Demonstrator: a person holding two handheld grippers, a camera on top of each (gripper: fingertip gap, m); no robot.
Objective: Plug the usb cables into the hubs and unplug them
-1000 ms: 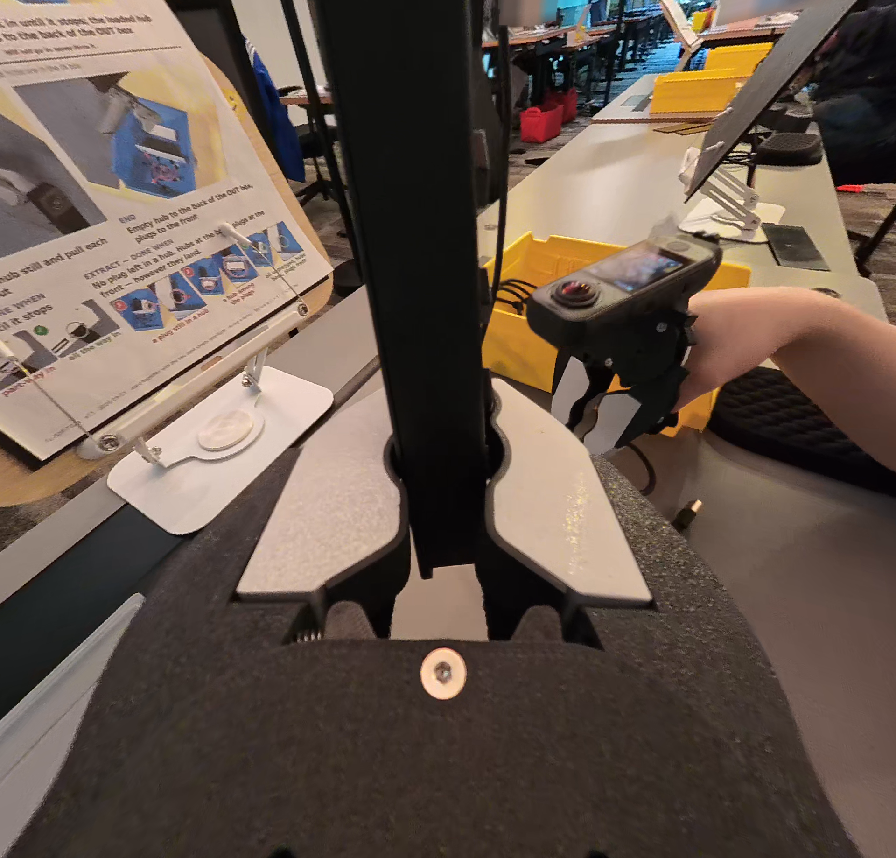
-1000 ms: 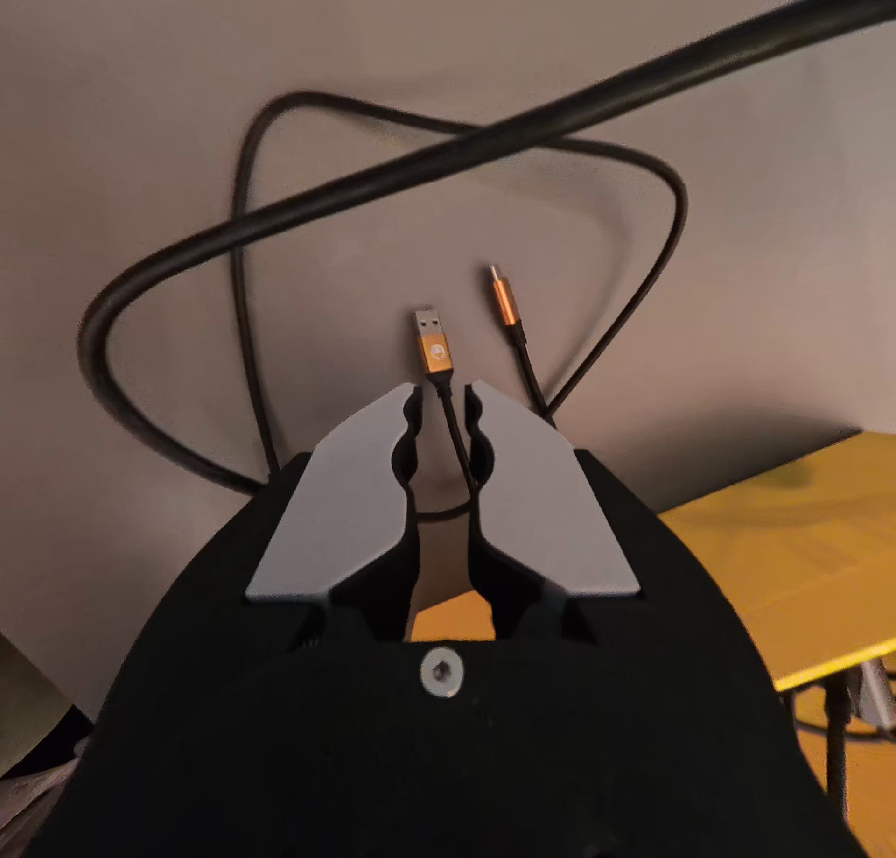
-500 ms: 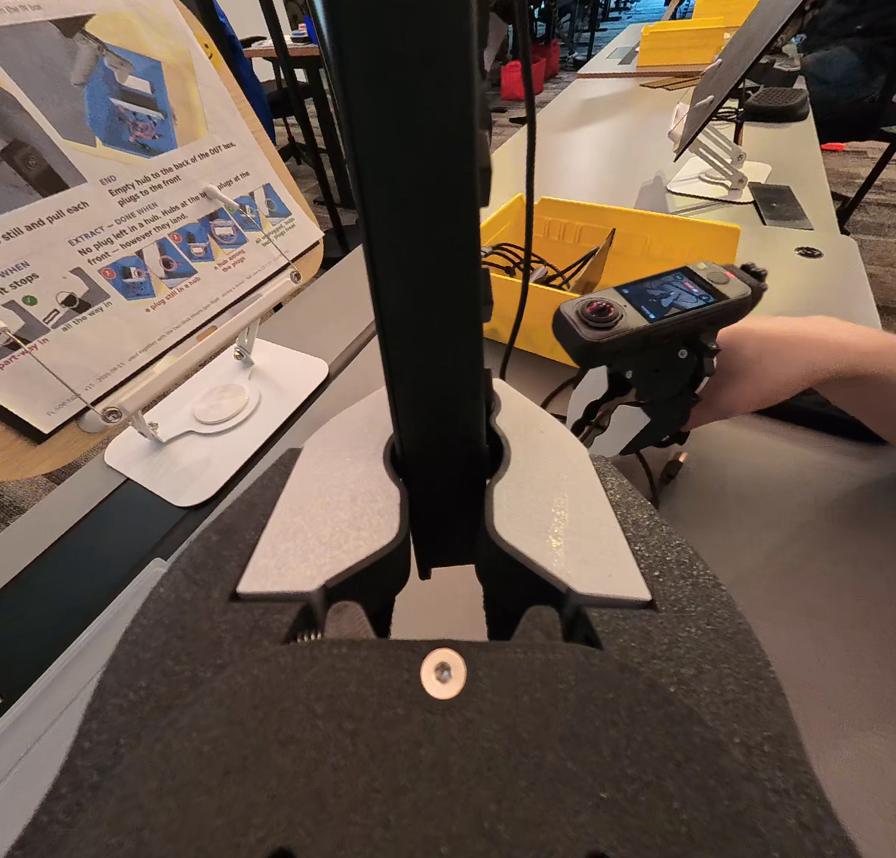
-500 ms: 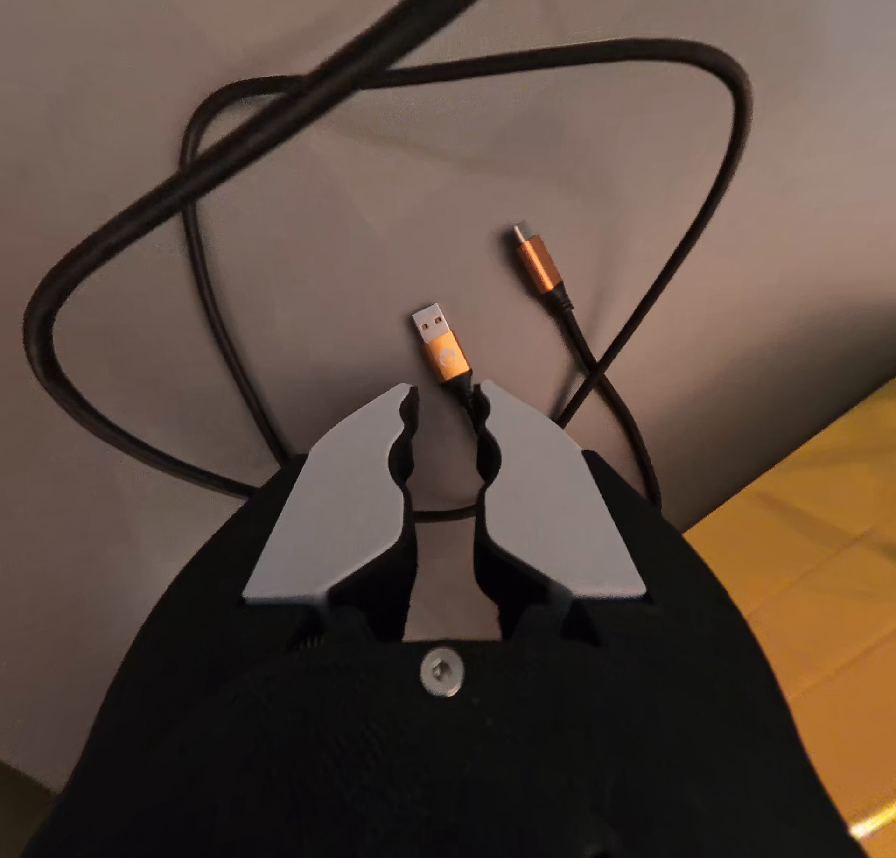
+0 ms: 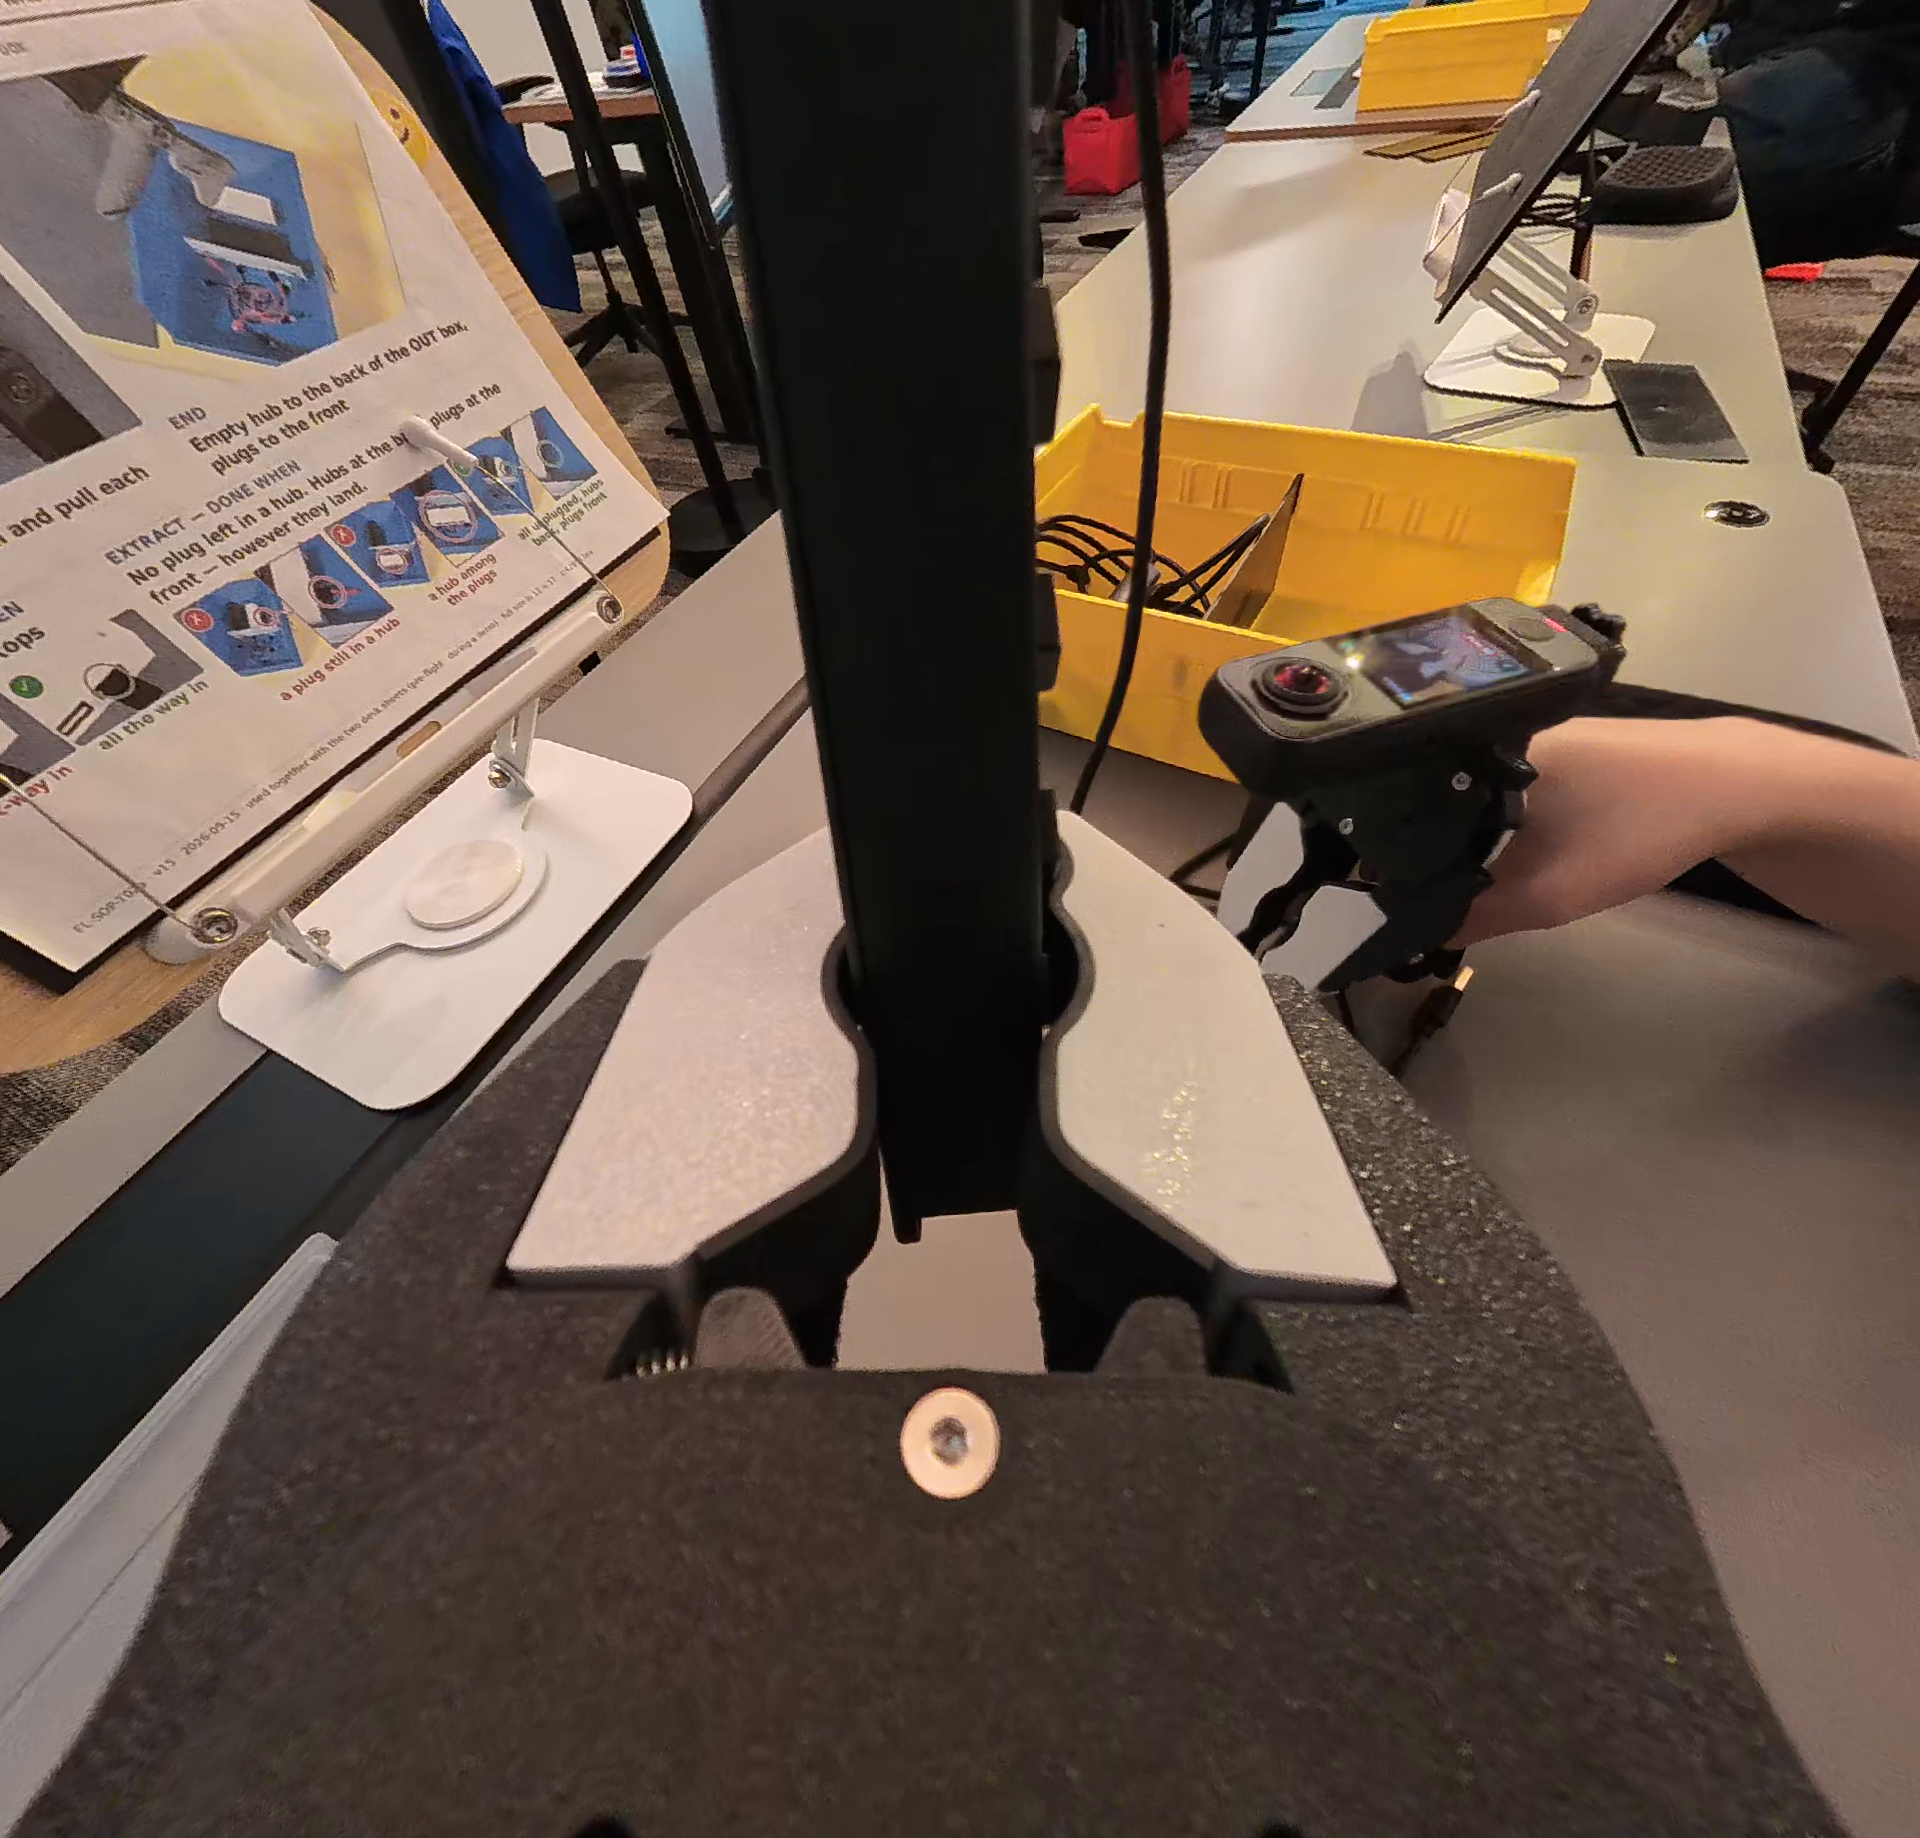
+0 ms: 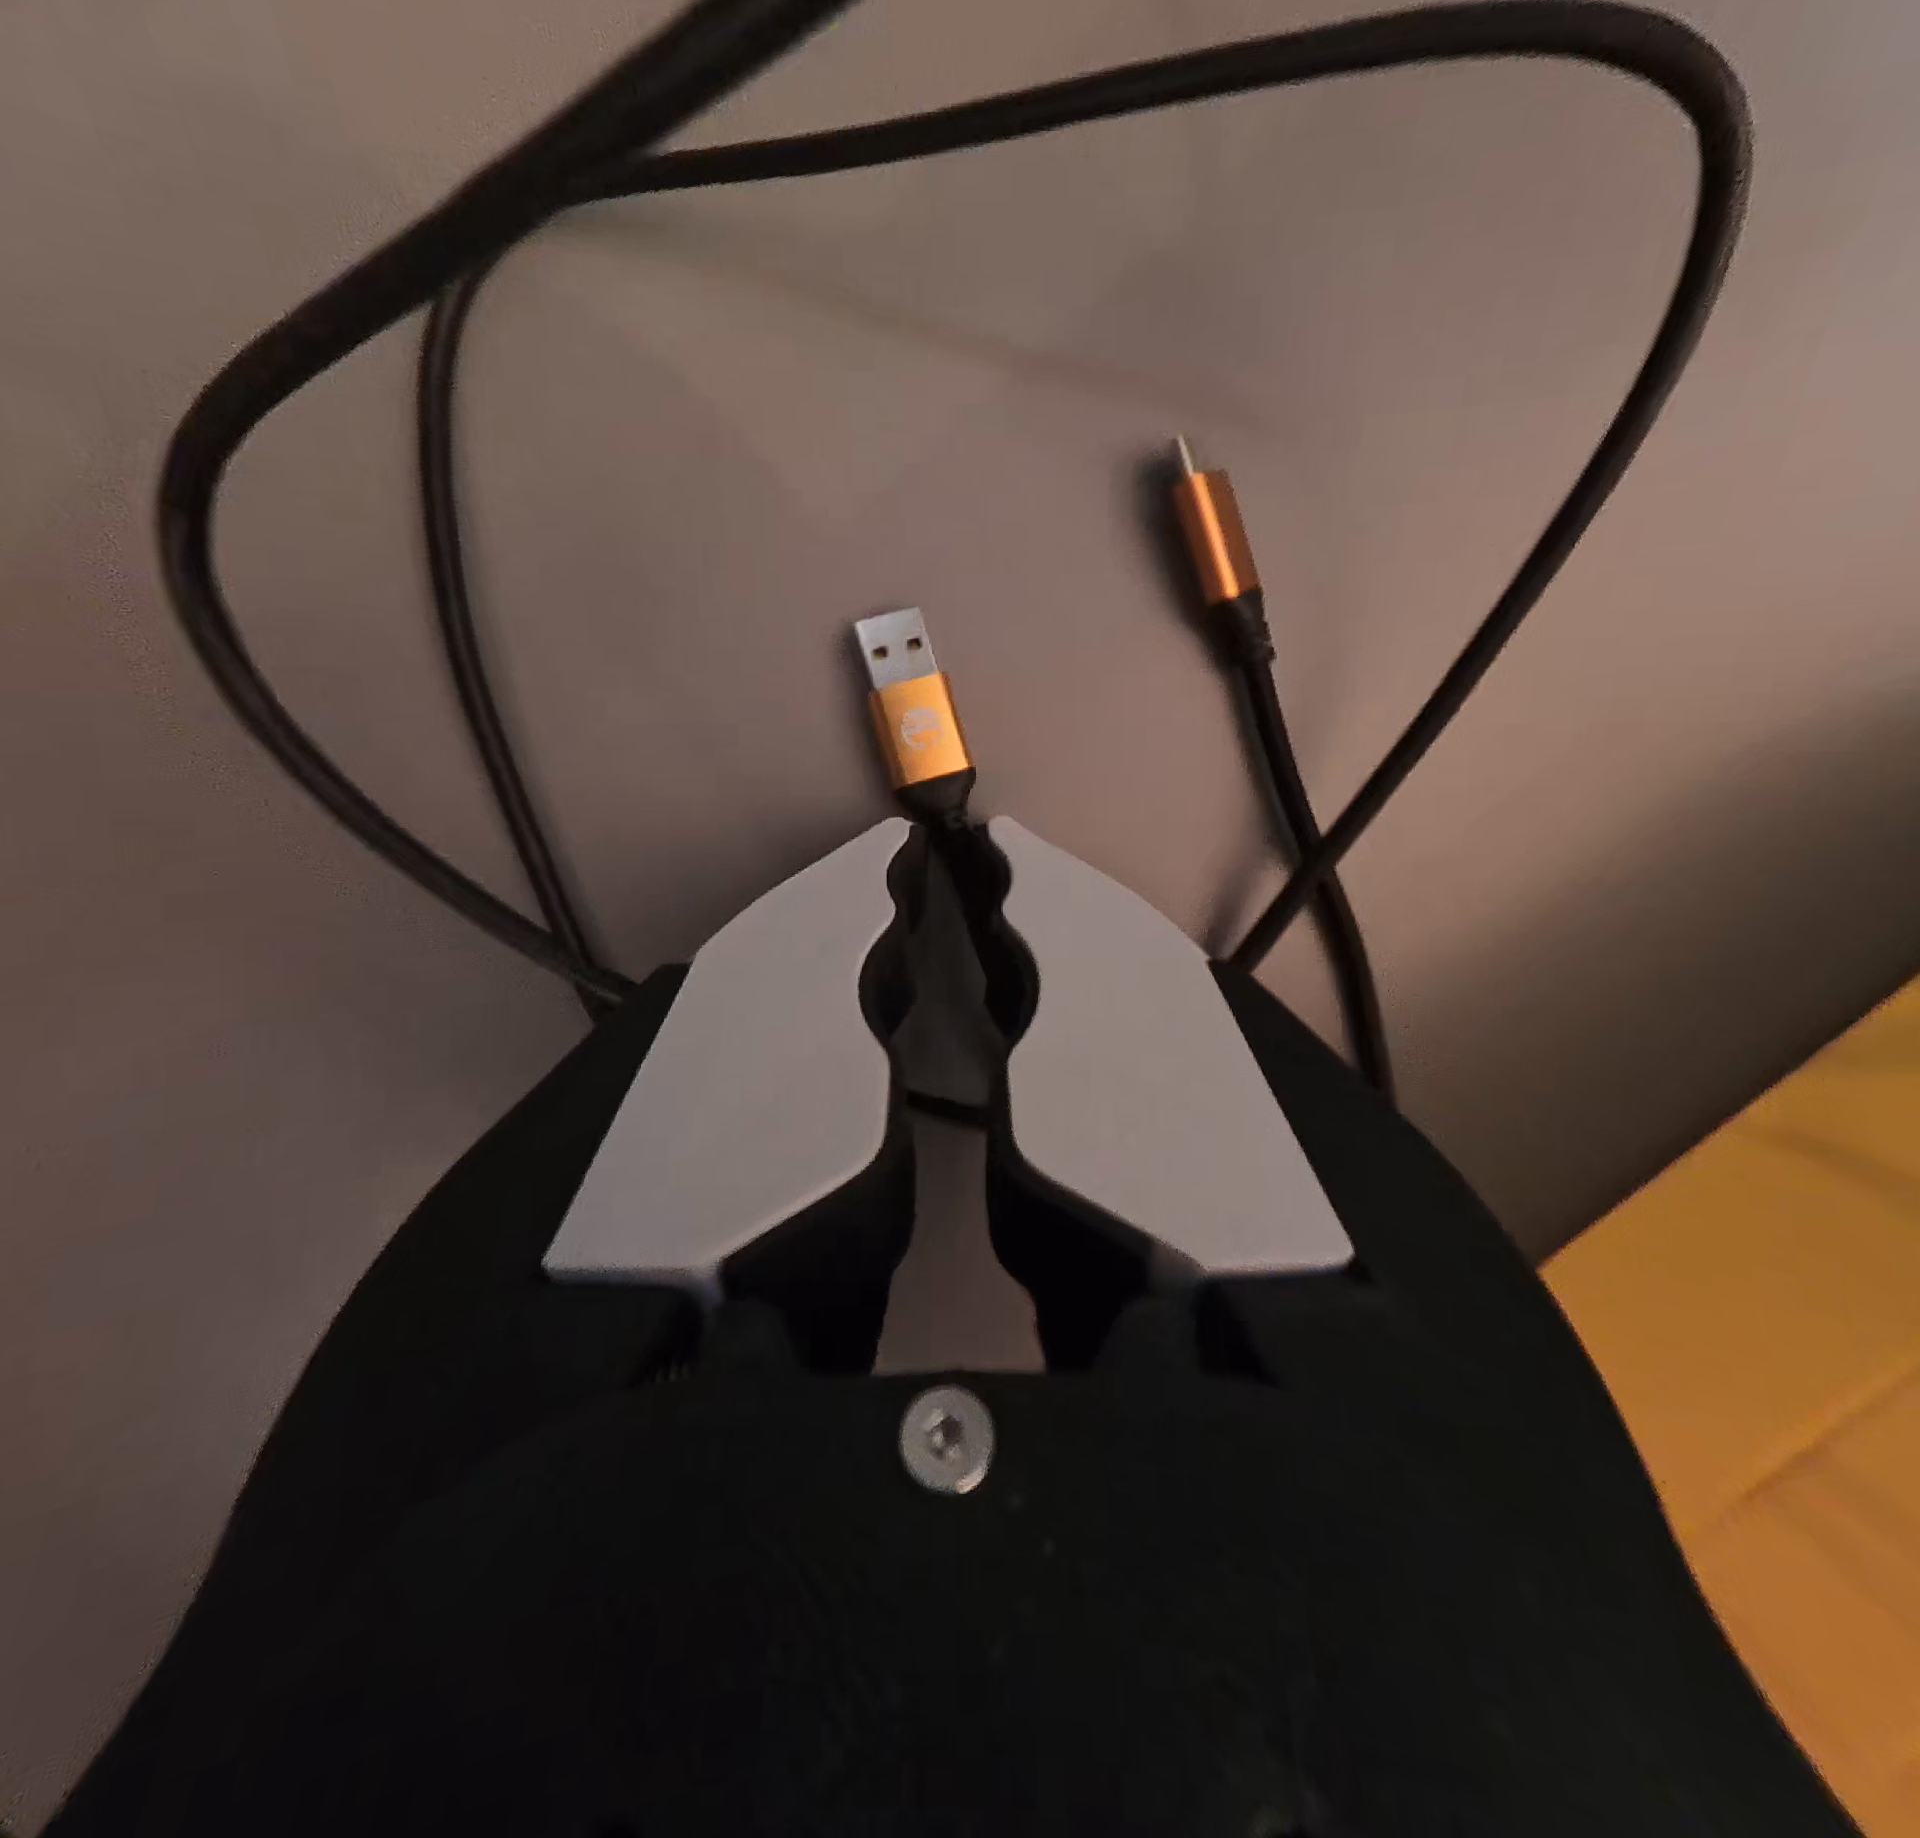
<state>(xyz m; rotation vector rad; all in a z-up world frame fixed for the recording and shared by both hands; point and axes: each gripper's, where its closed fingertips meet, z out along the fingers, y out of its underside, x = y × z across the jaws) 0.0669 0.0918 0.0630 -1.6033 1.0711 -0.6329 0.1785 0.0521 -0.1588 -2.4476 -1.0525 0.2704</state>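
Observation:
My left gripper [image 5: 948, 853] is shut on a long black hub [image 5: 894, 438] and holds it upright; its upper end runs out of frame. A thin black cord [image 5: 1148, 334] hangs beside it. My right gripper [image 6: 948, 827] is shut on the black USB cable right behind its orange USB-A plug [image 6: 914, 718], low over the grey table. The cable's orange USB-C plug [image 6: 1210, 541] lies to the right, and the cable loops [image 6: 1714, 178] around behind. The right gripper also shows in the left wrist view [image 5: 1340, 915], held by a hand [image 5: 1662, 832].
A yellow bin [image 5: 1455, 531] with black cables stands behind the right gripper; its corner shows in the right wrist view [image 6: 1766, 1269]. An instruction sheet [image 5: 260, 386] on a white stand [image 5: 457, 905] is at the left. A tablet stand [image 5: 1538, 323] is farther back. The grippers' ends are close to 25 cm from one another.
My right gripper's jaws have closed on the cable behind the USB-A plug. In the left wrist view the right gripper has shifted right. The left gripper still holds the hub.

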